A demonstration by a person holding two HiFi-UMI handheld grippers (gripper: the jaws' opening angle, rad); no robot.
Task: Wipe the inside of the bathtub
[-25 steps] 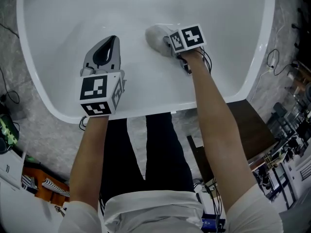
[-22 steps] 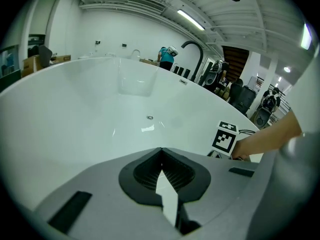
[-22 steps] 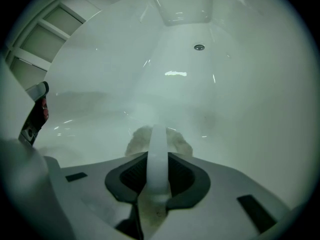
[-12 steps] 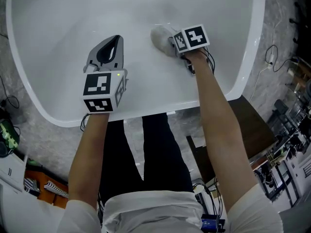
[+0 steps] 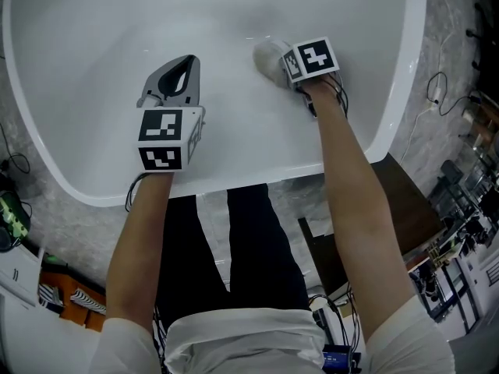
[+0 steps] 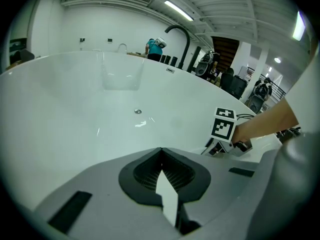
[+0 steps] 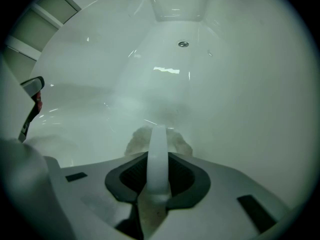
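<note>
The white bathtub (image 5: 93, 197) fills the top of the head view, with its drain (image 7: 183, 44) on the far floor. A pale cloth (image 5: 269, 57) is pressed against the inner wall, and my right gripper (image 5: 281, 67) is shut on it. In the right gripper view the cloth (image 7: 137, 136) bunches just past the closed jaws (image 7: 157, 134). My left gripper (image 5: 183, 65) hovers to the left over the tub's inside, shut with nothing in it. In the left gripper view its jaws (image 6: 161, 154) meet, and the right gripper's marker cube (image 6: 223, 126) shows to the right.
A black curved tap (image 6: 179, 33) rises behind the tub's far rim. Grey stone floor (image 5: 47, 209) surrounds the tub, with cables (image 5: 437, 96) on the right. A dark wooden stand (image 5: 401, 209) and cluttered gear (image 5: 464, 232) sit at the right, and more clutter (image 5: 54, 294) at the lower left.
My right gripper has slid the cloth a little to the right along the tub wall. The left gripper has barely shifted and stays shut.
</note>
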